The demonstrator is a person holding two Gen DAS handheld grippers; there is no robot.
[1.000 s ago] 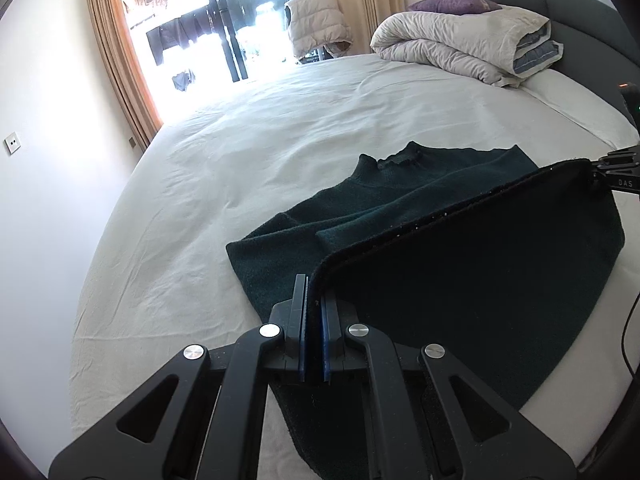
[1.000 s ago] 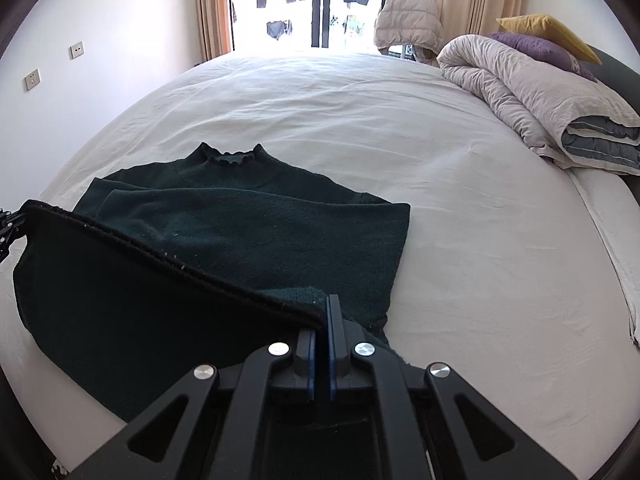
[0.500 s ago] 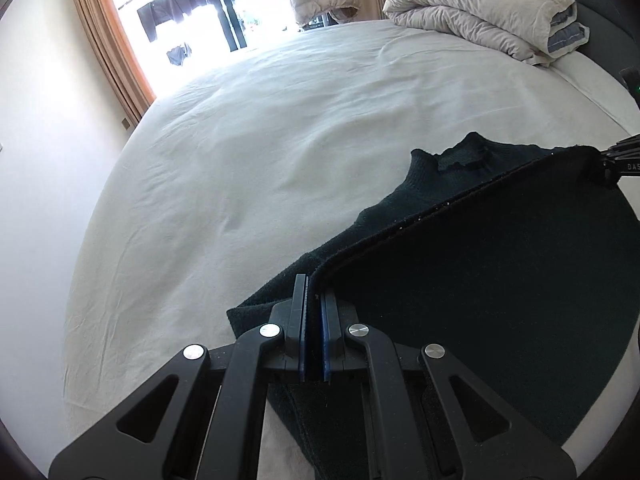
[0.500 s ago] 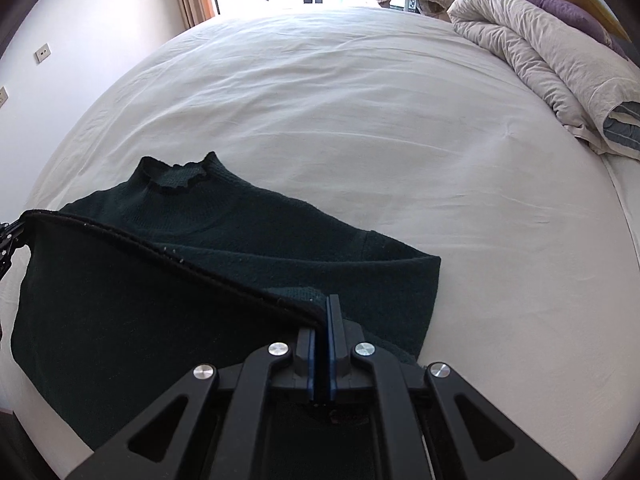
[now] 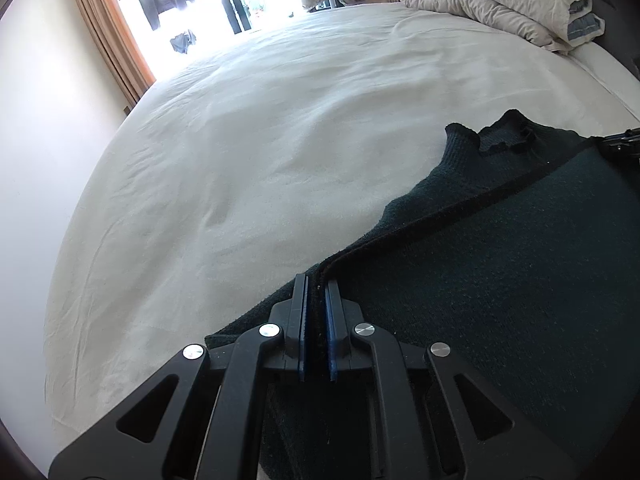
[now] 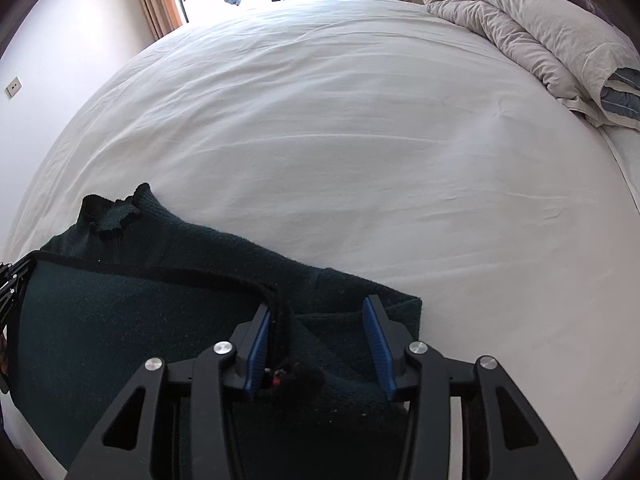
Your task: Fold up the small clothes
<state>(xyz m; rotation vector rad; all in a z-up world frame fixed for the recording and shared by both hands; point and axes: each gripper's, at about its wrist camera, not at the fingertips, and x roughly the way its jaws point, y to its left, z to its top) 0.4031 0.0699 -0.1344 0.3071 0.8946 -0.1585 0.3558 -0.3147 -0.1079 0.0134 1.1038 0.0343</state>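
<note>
Sweater (image 6: 132,320) folded hem toward collar near the bed's (image 6: 360,140) front edge; left gripper (image 5: 316,300) pinching the hem, right gripper (image 6: 316,320) spread: release left, withdraw level, without dragging the fold.

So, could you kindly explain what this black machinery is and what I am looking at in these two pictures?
No robot here: a person holds a two-finger gripper in each hand, with a fisheye camera on each looking along its fingers. One picture is from the left gripper, the other from the right gripper. A dark green sweater lies on a white bed, folded over towards its collar. The left gripper is pinching the sweater's edge; the right has its jaws open around the fabric. A rolled duvet sits at the far end.
</note>
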